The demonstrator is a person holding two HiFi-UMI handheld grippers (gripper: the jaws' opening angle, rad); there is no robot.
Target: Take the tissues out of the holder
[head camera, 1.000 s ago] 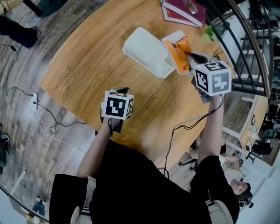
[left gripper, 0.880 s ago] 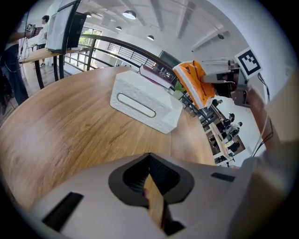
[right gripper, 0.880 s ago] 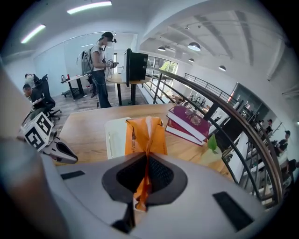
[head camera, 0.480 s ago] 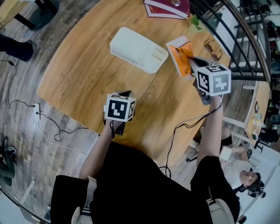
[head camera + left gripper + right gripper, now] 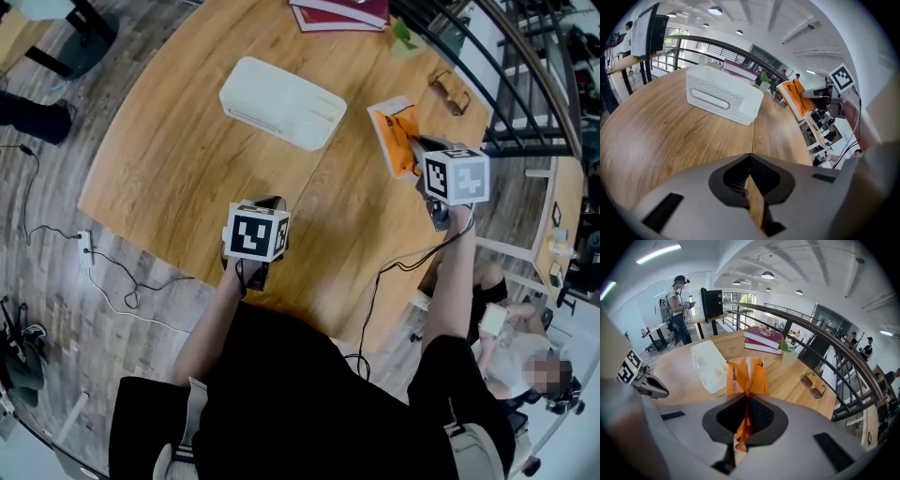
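Note:
The white tissue holder point(image 5: 277, 101) point(image 5: 723, 96) point(image 5: 708, 365) lies on its side on the round wooden table point(image 5: 178, 159). An orange tissue pack point(image 5: 394, 141) point(image 5: 746, 376) point(image 5: 793, 97) hangs in the air to the right of the holder, apart from it. My right gripper point(image 5: 412, 150) point(image 5: 747, 401) is shut on the near end of that pack. Near the table's front edge my left gripper point(image 5: 267, 202) point(image 5: 750, 164) hovers with its jaws together and nothing between them, well short of the holder.
Stacked books point(image 5: 337, 11) point(image 5: 763, 337), a small green-leafed cup point(image 5: 405, 36) and sunglasses point(image 5: 448, 92) point(image 5: 813, 385) lie at the table's far right. A metal railing point(image 5: 525, 103) runs past that side. Cables point(image 5: 112, 272) trail on the floor. A seated person point(image 5: 506, 347) is below right.
My right gripper has carried the orange pack rightward, away from the holder's end, and a clear gap now separates them. The left gripper has stayed near the table's front edge.

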